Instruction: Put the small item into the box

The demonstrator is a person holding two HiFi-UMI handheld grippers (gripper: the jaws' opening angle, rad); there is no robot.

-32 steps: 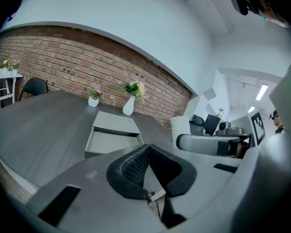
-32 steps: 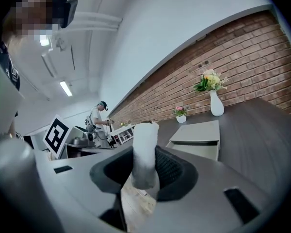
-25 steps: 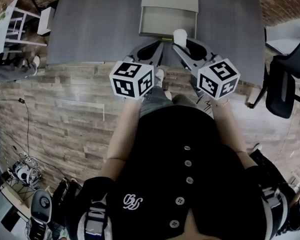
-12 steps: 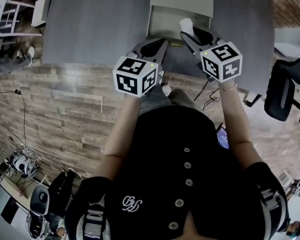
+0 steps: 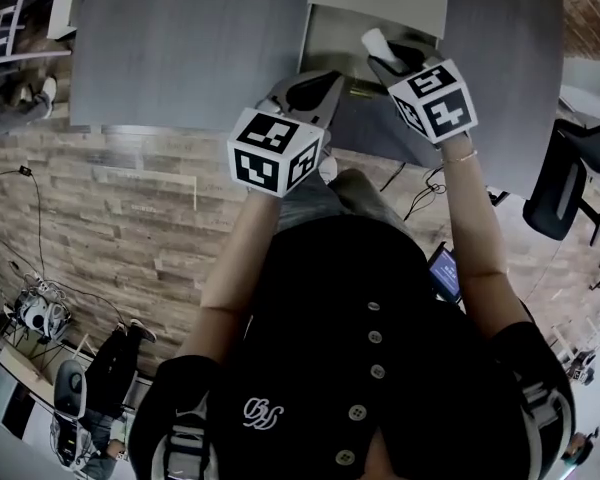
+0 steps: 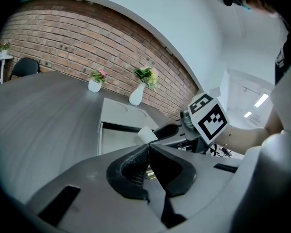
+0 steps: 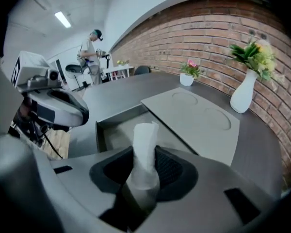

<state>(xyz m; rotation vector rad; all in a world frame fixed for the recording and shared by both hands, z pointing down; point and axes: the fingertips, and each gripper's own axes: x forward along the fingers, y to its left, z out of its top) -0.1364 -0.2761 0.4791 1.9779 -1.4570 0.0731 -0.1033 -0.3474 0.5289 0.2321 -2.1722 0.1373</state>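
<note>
My right tongs (image 5: 378, 56) have moved forward, clamped on the small white roll (image 5: 372, 40), with the open box (image 5: 325, 46) just beneath them. My left tongs (image 5: 308, 90), beside them, are closed and empty.

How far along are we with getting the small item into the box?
Done: the white item is picked up, clamped in the right gripper. In hand: it hangs over the near part of the open box. Left: lower and release it inside. The left gripper is shut, empty.
</note>
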